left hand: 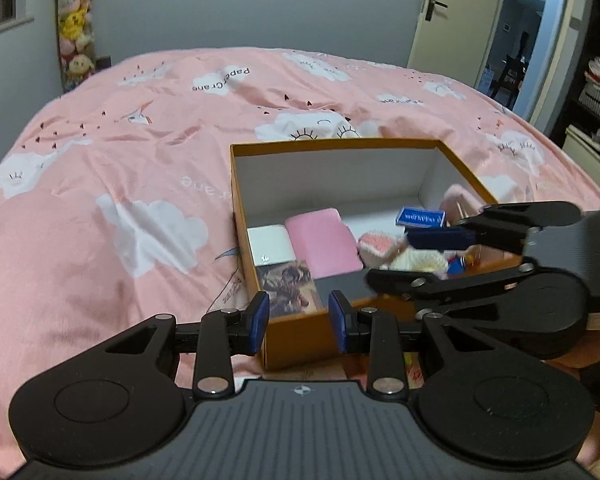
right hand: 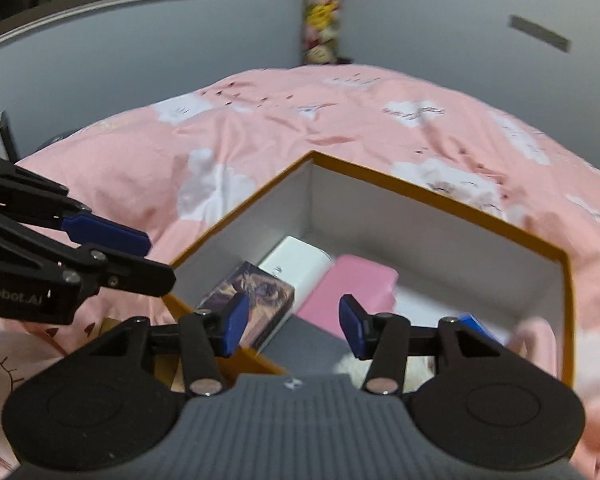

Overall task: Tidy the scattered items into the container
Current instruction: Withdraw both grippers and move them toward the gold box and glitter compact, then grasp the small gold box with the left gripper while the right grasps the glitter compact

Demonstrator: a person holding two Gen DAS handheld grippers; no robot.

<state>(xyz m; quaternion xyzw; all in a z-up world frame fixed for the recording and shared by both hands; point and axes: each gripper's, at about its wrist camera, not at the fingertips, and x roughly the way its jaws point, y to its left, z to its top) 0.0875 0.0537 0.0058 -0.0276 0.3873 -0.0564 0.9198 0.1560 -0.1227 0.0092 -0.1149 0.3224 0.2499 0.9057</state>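
Orange-rimmed box (left hand: 300, 336) sits on the pink cloud-print bedspread (left hand: 100, 200), holding a pink pouch (left hand: 324, 242), a white block (left hand: 270, 246), a picture card (left hand: 290, 288), a small blue packet (left hand: 420, 216) and a fluffy white-and-pink toy (left hand: 384, 250). Left gripper (left hand: 299, 322) hovers at the near wall, jaws partly apart with nothing between them. Right gripper (right hand: 294, 326) hangs over the box's near right side, jaws apart and empty.

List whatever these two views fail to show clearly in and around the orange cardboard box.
- Left wrist view: the orange cardboard box has its near right corner covered by the right gripper.
- Left wrist view: the fluffy white and pink plush toy is blurred and partly behind that gripper.
- Right wrist view: the small blue packet is mostly hidden by the gripper's own arm.
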